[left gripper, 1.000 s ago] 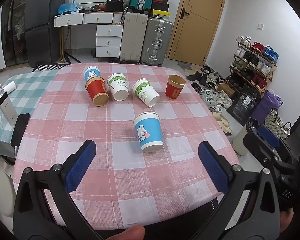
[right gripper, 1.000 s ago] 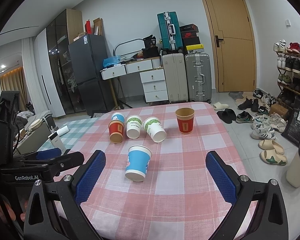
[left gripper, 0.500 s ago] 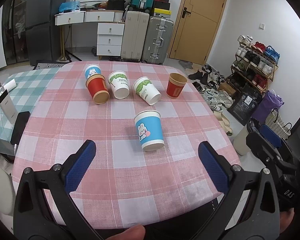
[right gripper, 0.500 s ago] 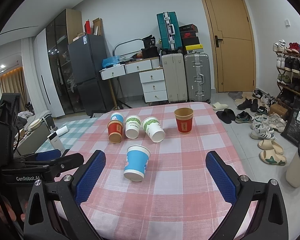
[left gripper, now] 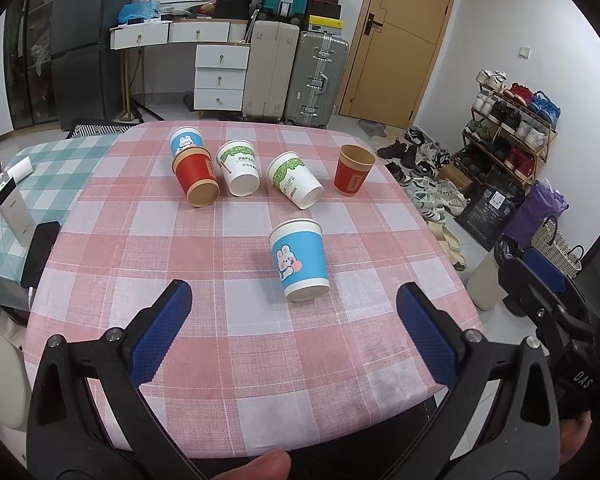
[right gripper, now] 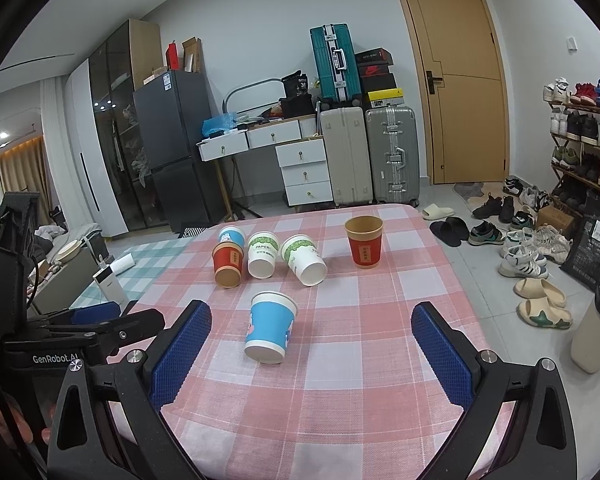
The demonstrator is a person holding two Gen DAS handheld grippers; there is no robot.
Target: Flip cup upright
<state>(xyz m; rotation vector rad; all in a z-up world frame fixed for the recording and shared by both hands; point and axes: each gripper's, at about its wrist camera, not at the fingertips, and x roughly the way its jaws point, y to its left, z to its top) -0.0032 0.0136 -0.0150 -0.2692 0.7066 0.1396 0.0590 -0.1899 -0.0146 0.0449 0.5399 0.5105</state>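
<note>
The left gripper [left gripper: 294, 320] has its 2 blue fingers [left gripper: 160, 334] spread wide and holds nothing. The right gripper [right gripper: 312, 344] is spread wide too, and it is empty. Both hang over the near edge of the table [left gripper: 260, 400] with the pink check cloth.

Just past the fingertips lies the blue cup [left gripper: 300, 258] with a bunny on it. In the left view it sits in line with the gap between the 2 fingers, a bit toward the right finger. In the right view the cup [right gripper: 270, 330] sits closer to the left finger. It lies on its side, with its wide mouth facing the grippers. It is likely the next cup to flip.

To do this well, one gripper should slide in so a finger goes on each side of the cup. The pinch should be soft, since paper cups squash. Then the gripper should turn the cup so its mouth faces up, and set it down flat.

Farther out, 4 more cups lie tipped over: a red cup [left gripper: 196, 180], a small blue cup [left gripper: 185, 141], and 2 white cups [left gripper: 239, 168] with green print. One says "PAPER". Off to the right, another red cup [left gripper: 354, 170] stands up already.

The left gripper's body reads "GenRobot.AI" in the right view.
</note>
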